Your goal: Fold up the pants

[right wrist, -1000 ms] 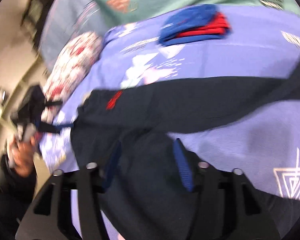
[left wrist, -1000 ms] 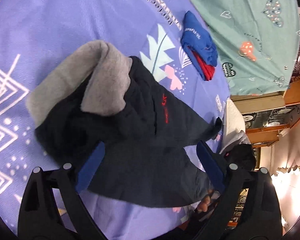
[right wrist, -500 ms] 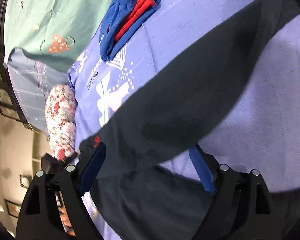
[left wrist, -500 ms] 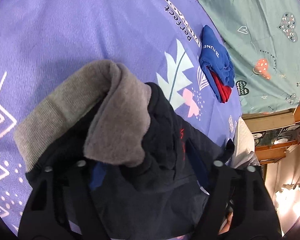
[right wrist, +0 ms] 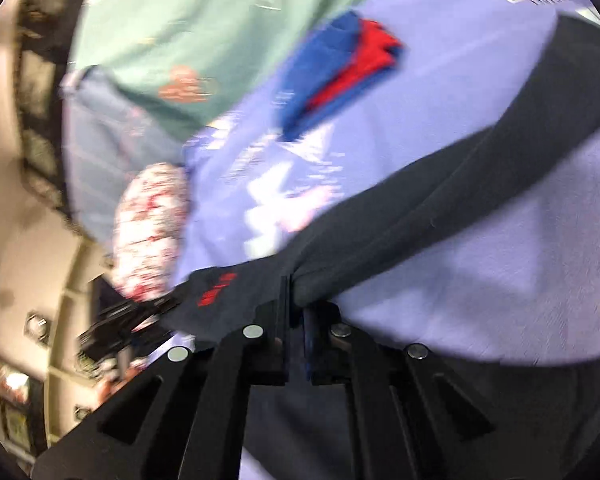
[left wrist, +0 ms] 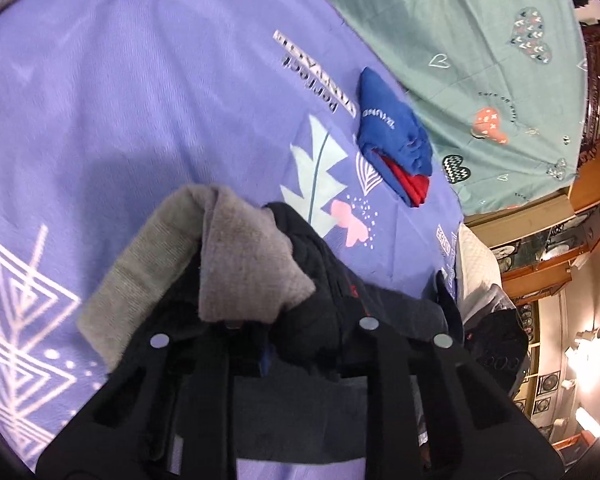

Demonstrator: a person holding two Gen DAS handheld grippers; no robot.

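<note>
Black pants (left wrist: 312, 268) with a grey fleece lining (left wrist: 244, 264) lie bunched on the purple bedsheet (left wrist: 140, 100). My left gripper (left wrist: 296, 332) is closing its jaws on the bunched waist end, and black fabric fills the gap between them. In the right wrist view one long black leg of the pants (right wrist: 440, 200) stretches up to the right across the sheet. The right gripper (right wrist: 296, 304) is shut on the fabric beside a small red logo (right wrist: 216, 292). That view is blurred.
A folded blue and red pile of clothes (left wrist: 396, 144) (right wrist: 340, 72) lies further up the sheet. Beyond it is a green cover (left wrist: 460, 40). A floral pillow (right wrist: 152, 224) sits at the bed's edge, with wooden furniture (left wrist: 540, 240) past it.
Both grippers stood open over the pants and have now closed on the fabric. The left one moved in under the grey lining. The right view has rolled.
</note>
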